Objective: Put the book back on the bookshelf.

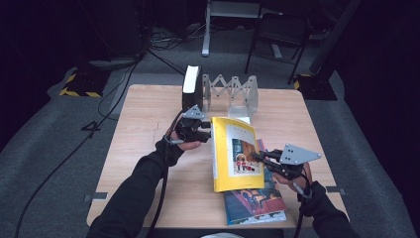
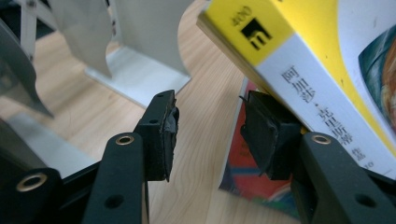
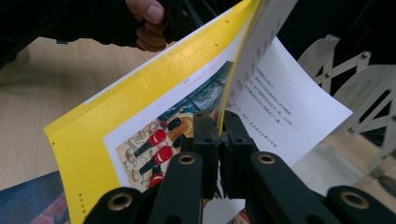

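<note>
Lit table in a dark room; close views partly soft

In the high view light falls from above on the table (image 1: 148,129), the surrounding floor and back of the room sinking into near black; shadows under the yellow book (image 1: 235,153) are short and soft, and the whole picture is slightly grainy and low in detail. In the left gripper view the book spine (image 2: 303,79) is sharp while the metal rack (image 2: 135,56) behind blurs and looks washed out, pale. In the right gripper view the white page (image 3: 285,112) is bright, near glare; the hand (image 3: 147,21) above is soft and the corners darken.
</note>
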